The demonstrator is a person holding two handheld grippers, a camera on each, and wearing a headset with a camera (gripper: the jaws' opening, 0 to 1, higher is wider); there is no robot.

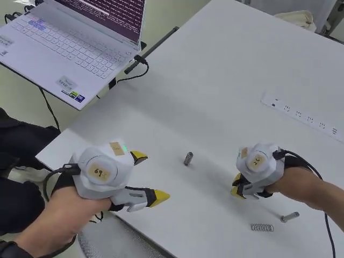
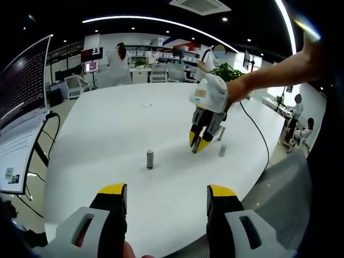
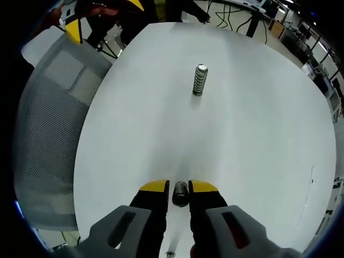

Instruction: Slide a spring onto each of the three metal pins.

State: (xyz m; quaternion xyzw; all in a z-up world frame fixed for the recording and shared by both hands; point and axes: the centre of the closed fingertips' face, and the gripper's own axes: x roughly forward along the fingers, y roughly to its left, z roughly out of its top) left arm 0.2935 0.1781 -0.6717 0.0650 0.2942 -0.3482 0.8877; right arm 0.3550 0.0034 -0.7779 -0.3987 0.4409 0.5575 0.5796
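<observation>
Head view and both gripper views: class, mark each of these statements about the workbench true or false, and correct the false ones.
1. The left gripper has its jaws open and empty. True.
2. The sprung pin lies flat. False: it stands upright on the table.
3. The right gripper is shut on a spring. True.
4. The loose spring lies on the laptop. False: it lies on the table by the right gripper, away from the laptop.
</observation>
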